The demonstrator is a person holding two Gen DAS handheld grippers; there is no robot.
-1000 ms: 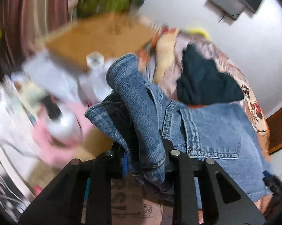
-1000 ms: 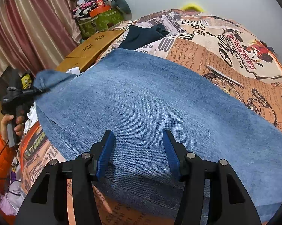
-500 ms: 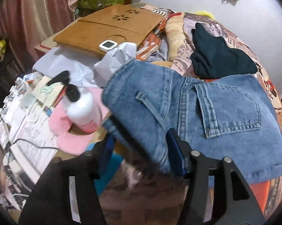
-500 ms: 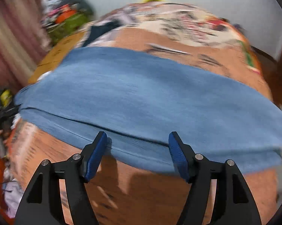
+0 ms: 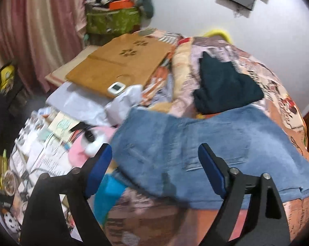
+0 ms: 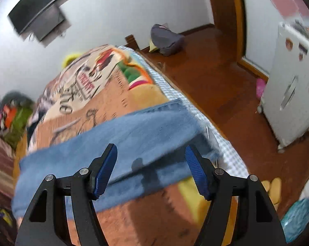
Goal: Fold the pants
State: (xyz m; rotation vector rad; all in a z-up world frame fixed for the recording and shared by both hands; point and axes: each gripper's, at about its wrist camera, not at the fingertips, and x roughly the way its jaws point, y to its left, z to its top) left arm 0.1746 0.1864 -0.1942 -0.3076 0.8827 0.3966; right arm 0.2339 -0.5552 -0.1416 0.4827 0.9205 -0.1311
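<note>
The blue denim pants (image 5: 195, 145) lie folded flat across the patterned bedspread (image 5: 281, 94). In the left wrist view my left gripper (image 5: 154, 162) is open and empty, just above the waist end of the pants. In the right wrist view the pants (image 6: 117, 143) stretch across the bed to its right edge. My right gripper (image 6: 151, 168) is open and empty, above the near edge of the pants by the leg-hem end.
A dark folded garment (image 5: 226, 88) lies on the bed beyond the pants. A cluttered side table (image 5: 51, 139) with a pink cloth, bottle and papers stands left of the bed. A wooden board (image 5: 117, 63) lies behind it. A white cabinet (image 6: 290, 86) stands on the wooden floor to the right.
My left gripper has let go of the denim and opened wide; the waist end now lies flat. My right gripper has swung right towards the leg end, still open.
</note>
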